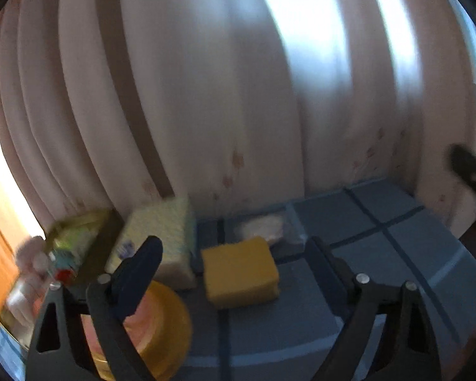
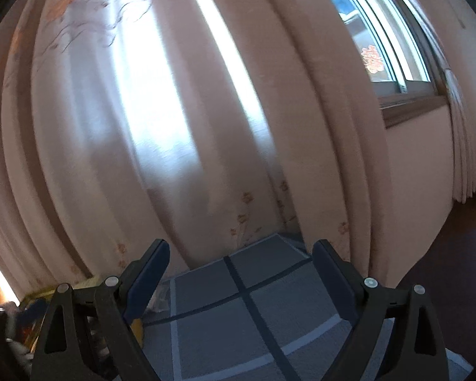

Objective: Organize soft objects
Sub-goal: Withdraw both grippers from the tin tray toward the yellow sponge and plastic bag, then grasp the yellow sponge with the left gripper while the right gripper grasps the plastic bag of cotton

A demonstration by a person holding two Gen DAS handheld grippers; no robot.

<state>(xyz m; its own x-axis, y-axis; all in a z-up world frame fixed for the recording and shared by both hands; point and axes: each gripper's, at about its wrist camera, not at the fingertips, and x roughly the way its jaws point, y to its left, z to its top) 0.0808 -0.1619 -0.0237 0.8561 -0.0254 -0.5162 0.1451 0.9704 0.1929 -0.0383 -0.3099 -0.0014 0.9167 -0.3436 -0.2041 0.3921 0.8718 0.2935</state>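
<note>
Both tongs, left (image 1: pixel 234 247) and right (image 2: pixel 241 250), gape empty. Between the left fingers lies a yellow sponge (image 1: pixel 241 271) on the blue checked counter (image 1: pixel 396 254), flat, long axis across the view.

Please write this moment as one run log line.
left claw: open, above yellow sponge | right claw: open, empty, over checked cloth

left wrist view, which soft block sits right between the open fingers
The solid yellow sponge, lying ahead between them; the paler dotted pack sits behind the left finger.
</note>
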